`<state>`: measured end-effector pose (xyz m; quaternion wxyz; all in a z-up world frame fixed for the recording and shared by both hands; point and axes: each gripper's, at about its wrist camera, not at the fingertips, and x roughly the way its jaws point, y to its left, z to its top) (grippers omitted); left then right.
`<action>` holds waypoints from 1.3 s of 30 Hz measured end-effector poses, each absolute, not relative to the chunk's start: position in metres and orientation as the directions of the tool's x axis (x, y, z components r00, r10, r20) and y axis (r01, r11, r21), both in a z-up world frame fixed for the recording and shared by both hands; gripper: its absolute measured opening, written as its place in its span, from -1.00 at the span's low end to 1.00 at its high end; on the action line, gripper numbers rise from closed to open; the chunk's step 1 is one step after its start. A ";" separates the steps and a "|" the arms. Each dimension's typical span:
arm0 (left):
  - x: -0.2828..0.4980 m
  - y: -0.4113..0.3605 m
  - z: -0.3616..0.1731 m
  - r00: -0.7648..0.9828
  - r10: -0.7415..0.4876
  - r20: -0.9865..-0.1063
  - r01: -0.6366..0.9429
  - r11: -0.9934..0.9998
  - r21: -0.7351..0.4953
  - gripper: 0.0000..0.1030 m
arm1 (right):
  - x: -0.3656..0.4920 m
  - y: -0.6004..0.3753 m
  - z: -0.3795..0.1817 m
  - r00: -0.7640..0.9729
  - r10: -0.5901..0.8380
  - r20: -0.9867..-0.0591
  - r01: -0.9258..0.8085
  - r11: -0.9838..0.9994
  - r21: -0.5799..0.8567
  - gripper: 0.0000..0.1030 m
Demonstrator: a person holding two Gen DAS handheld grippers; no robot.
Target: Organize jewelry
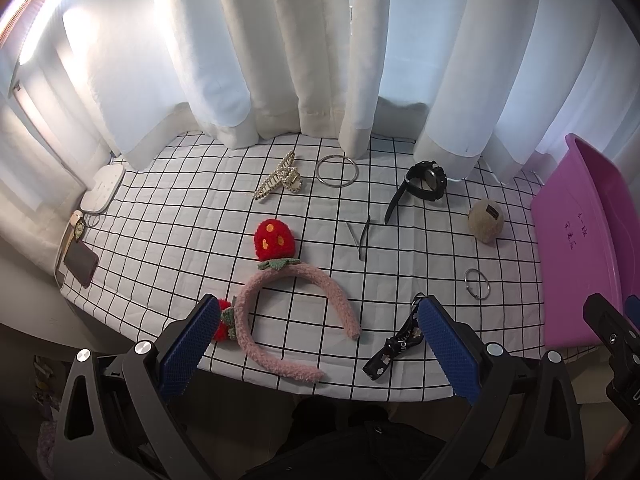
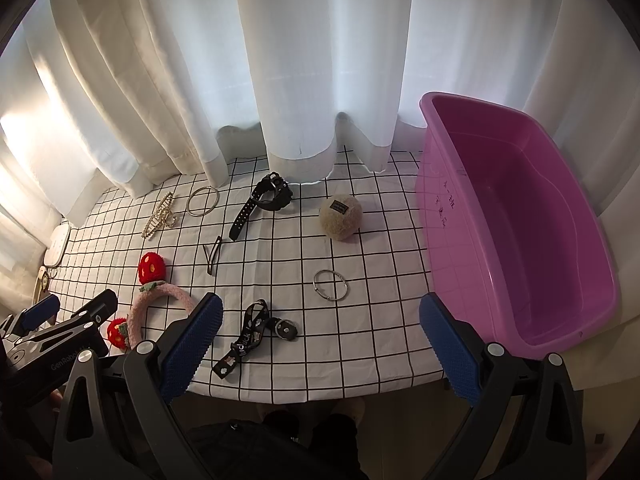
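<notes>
Jewelry lies spread on a checked tablecloth (image 1: 192,240). A pink strawberry headband (image 1: 288,308) lies just beyond my open left gripper (image 1: 320,344). A black patterned strap (image 2: 248,332) lies near the front edge, just beyond my open, empty right gripper (image 2: 320,344). Farther back lie a small silver ring (image 2: 331,285), a beige fuzzy ball (image 2: 341,217), a black watch (image 2: 264,200), a black hair clip (image 2: 212,254), a large silver bangle (image 2: 203,201) and a gold claw clip (image 2: 162,216). A pink tub (image 2: 520,220) stands empty at the right.
White curtains (image 2: 280,80) hang along the table's back edge. A phone (image 1: 80,262) and a white device (image 1: 102,192) lie at the far left edge. The near table edge runs just under both grippers.
</notes>
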<state>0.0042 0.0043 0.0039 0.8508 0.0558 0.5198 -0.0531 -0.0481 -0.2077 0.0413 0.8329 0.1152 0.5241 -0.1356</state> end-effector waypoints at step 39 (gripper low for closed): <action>0.053 0.137 -0.179 0.332 -0.028 -0.943 -0.065 0.996 -0.053 0.88 | -0.029 -0.208 -0.114 0.267 0.043 -0.963 0.265 0.957 0.116 0.83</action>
